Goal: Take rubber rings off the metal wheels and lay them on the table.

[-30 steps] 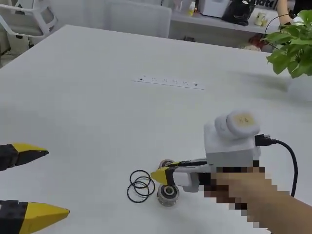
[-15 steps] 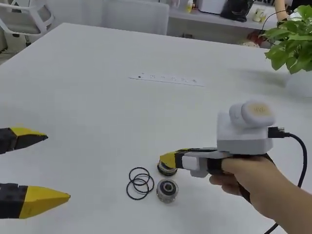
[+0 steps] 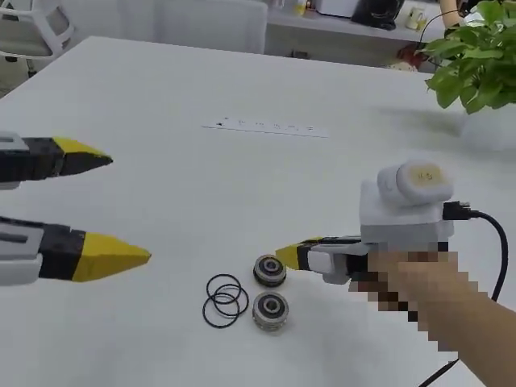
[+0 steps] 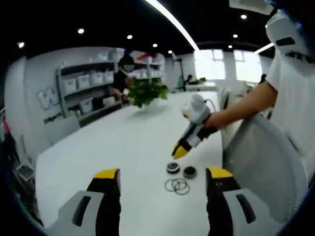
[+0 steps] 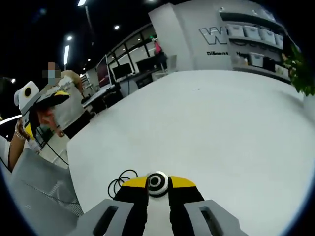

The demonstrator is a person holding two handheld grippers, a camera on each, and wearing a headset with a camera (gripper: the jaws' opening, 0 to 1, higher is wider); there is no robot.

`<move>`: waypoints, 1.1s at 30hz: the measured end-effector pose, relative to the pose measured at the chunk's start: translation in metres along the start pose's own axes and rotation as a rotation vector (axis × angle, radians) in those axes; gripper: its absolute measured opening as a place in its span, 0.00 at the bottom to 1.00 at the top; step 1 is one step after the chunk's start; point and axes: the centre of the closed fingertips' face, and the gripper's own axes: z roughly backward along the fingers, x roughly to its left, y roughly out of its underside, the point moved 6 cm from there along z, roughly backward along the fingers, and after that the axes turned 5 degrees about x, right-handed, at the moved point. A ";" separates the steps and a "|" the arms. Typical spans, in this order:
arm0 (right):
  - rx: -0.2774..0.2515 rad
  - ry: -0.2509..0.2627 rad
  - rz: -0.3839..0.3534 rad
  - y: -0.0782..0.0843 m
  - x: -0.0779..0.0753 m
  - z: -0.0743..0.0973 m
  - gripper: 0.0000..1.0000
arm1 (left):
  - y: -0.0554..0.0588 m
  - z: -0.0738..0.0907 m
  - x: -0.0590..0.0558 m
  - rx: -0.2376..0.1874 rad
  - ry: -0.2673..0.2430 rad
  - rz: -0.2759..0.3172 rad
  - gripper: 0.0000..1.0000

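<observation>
Moved forward, left claw point(image 3: 129, 208) gapes wide, empty; right claw point(image 3: 286, 255) near-closed beside wheel point(image 3: 269, 271).

large dark letter "W" point(image 5: 209, 34) on the pale back wall point(image 5: 179, 46) – a smaller line beneath starts "Dimen", rest unreadable, same wall "W" in the left gripper view point(image 4: 48, 98) – print under it blurred
</observation>
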 end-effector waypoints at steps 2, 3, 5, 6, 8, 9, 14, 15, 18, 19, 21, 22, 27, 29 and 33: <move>0.014 0.007 0.009 0.003 -0.002 -0.001 0.12 | -0.011 -0.007 0.003 -0.008 0.007 -0.025 0.71; 0.017 0.007 0.012 0.004 -0.003 -0.001 0.13 | -0.015 -0.011 0.004 -0.012 0.012 -0.038 0.71; 0.026 0.008 0.024 0.006 -0.004 -0.001 0.14 | -0.023 -0.021 0.006 -0.011 0.023 -0.066 0.70; 0.039 0.017 0.049 0.008 -0.004 -0.001 0.14 | -0.027 -0.028 0.007 -0.013 0.032 -0.081 0.69; 0.058 0.022 0.079 0.011 -0.005 -0.002 0.14 | -0.031 -0.041 0.010 0.006 0.048 -0.086 0.68; 0.065 0.024 0.084 0.012 -0.005 -0.002 0.14 | -0.034 -0.046 0.011 0.007 0.049 -0.092 0.67; 0.067 0.021 0.092 0.014 -0.006 -0.001 0.14 | -0.048 -0.072 0.006 -0.021 0.119 -0.118 0.67; 0.069 0.020 0.089 0.014 -0.007 -0.001 0.14 | -0.049 -0.077 0.005 -0.024 0.128 -0.120 0.67; 0.068 0.015 0.083 0.015 -0.008 -0.001 0.15 | -0.052 -0.098 0.004 -0.031 0.172 -0.130 0.66; 0.064 0.009 0.081 0.015 -0.007 -0.001 0.15 | -0.051 -0.105 0.003 -0.029 0.184 -0.133 0.65; 0.062 0.003 0.091 0.015 -0.006 -0.002 0.16 | -0.048 -0.121 0.000 -0.036 0.222 -0.133 0.64; 0.062 0.003 0.099 0.015 -0.006 -0.002 0.17 | -0.045 -0.128 0.000 -0.039 0.230 -0.107 0.63; 0.076 0.003 0.122 0.019 -0.006 -0.004 0.17 | -0.025 -0.159 0.001 -0.044 0.213 -0.062 0.58; 0.079 0.004 0.123 0.019 -0.006 -0.004 0.17 | -0.014 -0.168 -0.002 -0.039 0.202 -0.065 0.55; 0.086 -0.003 0.122 0.021 -0.006 -0.006 0.17 | 0.011 -0.178 -0.005 -0.024 0.199 -0.034 0.50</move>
